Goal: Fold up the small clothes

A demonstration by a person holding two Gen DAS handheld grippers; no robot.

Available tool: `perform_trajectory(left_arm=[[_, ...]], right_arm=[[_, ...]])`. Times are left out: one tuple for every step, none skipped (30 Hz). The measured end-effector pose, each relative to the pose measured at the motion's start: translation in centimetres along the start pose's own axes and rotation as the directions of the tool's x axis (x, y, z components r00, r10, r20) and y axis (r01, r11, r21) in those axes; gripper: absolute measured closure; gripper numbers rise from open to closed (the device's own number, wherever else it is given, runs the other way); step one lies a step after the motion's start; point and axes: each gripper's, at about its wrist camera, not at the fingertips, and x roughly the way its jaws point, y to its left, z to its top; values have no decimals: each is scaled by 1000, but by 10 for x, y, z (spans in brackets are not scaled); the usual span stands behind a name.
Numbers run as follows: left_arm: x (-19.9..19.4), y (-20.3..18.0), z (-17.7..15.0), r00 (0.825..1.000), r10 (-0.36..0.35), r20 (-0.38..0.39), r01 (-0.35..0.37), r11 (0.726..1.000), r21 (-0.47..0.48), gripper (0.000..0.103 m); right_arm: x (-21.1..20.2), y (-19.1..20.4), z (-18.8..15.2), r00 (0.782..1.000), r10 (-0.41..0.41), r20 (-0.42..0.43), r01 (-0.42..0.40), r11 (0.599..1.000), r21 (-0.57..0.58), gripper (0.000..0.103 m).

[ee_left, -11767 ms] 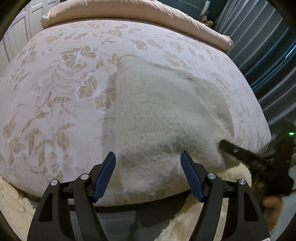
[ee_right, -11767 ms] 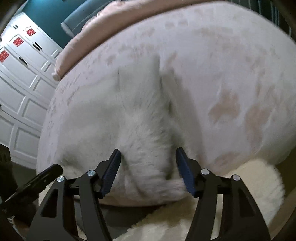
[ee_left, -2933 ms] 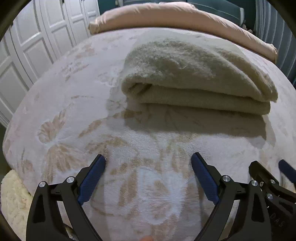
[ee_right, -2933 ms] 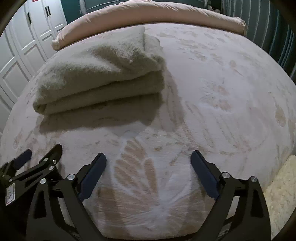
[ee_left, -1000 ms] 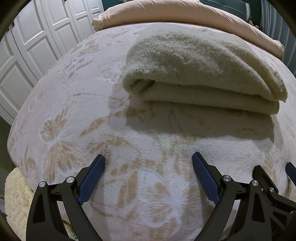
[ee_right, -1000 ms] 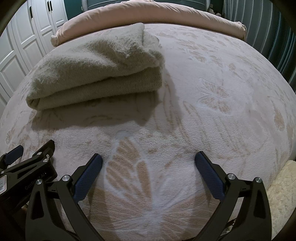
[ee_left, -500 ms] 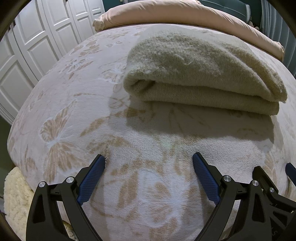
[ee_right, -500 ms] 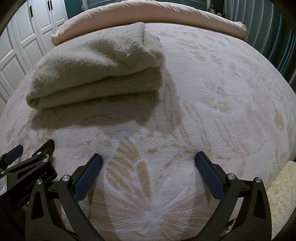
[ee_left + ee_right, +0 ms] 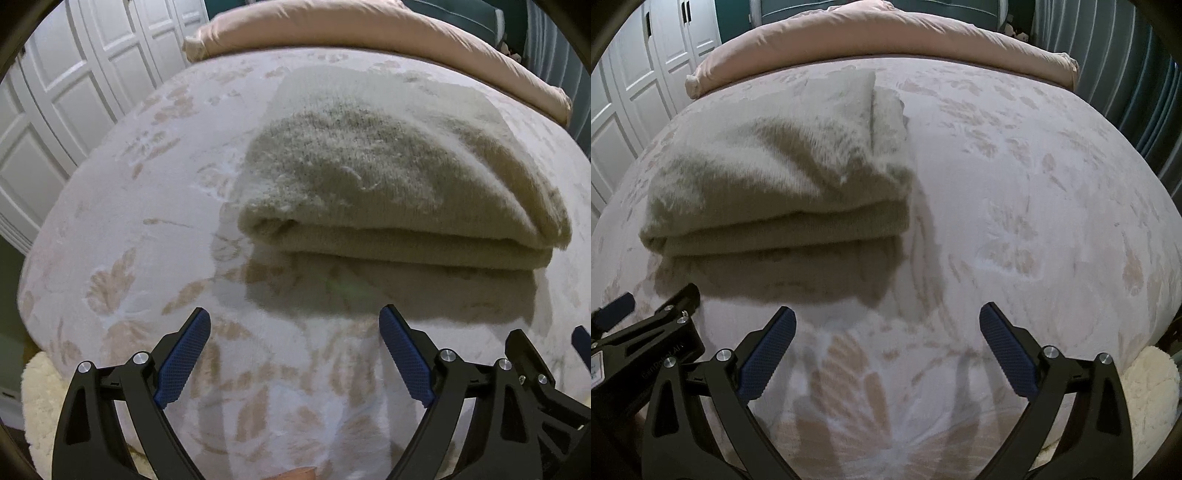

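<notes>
A beige knit garment (image 9: pixel 388 184) lies folded in several layers on the bed with the floral blanket (image 9: pixel 155 229). It also shows in the right wrist view (image 9: pixel 783 184), at the upper left. My left gripper (image 9: pixel 295 350) is open and empty, held in front of the garment's near fold, apart from it. My right gripper (image 9: pixel 886 347) is open and empty, to the right of the left one and short of the garment. The right gripper's edge shows in the left wrist view (image 9: pixel 535 373); the left gripper shows in the right wrist view (image 9: pixel 646 325).
A pink duvet (image 9: pixel 369 33) lies rolled along the far side of the bed (image 9: pixel 886 37). White panelled wardrobe doors (image 9: pixel 74 92) stand to the left. Blue-grey curtains (image 9: pixel 1145 74) hang on the right. A cream fluffy rug (image 9: pixel 1145 391) lies by the bed's near edge.
Both grippers have stayed open and empty. Both views have shifted slightly, with a little motion blur on the garment in the right wrist view. The garment has not moved.
</notes>
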Motion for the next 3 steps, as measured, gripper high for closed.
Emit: perform_trajectory(left_arm=[[0,1,2,1000,-6,-2,6,1000,-6,14],[0,0,3,1000,0,-1,0,1000,-8,14],[0,-1,4,1000,7,2,-7,1000,-8,14]], right_arm=[[0,0,1,1000,1,-2,-1,1000,4,6],[1,0,3,1000,1,-6,-1,1000,2,5],[1,0,4,1000,-3,-7,3,1000,1,6]])
